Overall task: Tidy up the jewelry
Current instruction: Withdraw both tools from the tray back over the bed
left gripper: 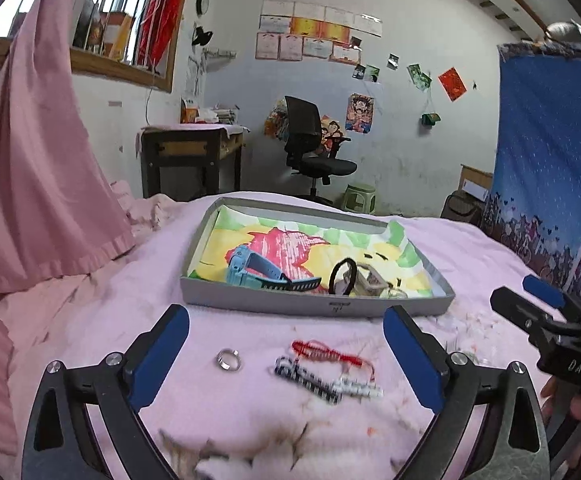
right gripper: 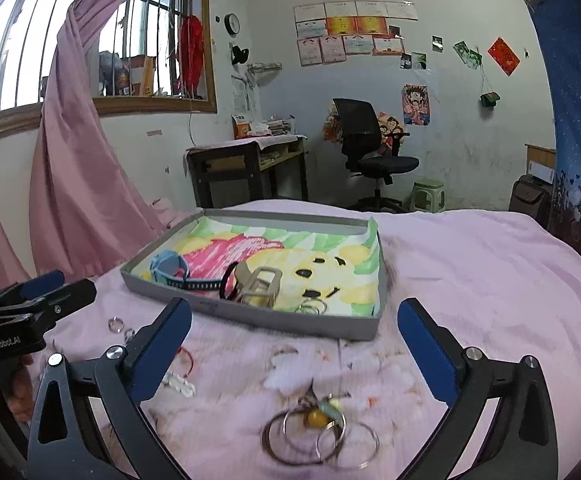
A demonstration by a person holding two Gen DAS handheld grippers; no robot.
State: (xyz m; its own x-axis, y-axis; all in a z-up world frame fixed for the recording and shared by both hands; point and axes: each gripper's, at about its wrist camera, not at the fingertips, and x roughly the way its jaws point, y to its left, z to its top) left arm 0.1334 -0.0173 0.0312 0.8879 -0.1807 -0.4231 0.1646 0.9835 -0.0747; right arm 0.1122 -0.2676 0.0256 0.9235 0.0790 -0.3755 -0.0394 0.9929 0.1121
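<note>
Both tongs, left (left gripper: 286, 354) and right (right gripper: 294, 350), stood spread and empty above the bed (right gripper: 470, 264). Grey tray (left gripper: 314, 306) held a blue watch (left gripper: 250, 270); a ring (left gripper: 228, 359) lay outside.

"das" on right gripper (left gripper: 546, 304), "genrobot.ai" on left gripper (right gripper: 42, 292).

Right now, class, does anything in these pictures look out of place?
Yes. Several pieces lie loose on the pink blanket outside the grey tray: a silver ring, a red cord bracelet, a black-and-white bracelet and a cluster of metal hoops.
</note>
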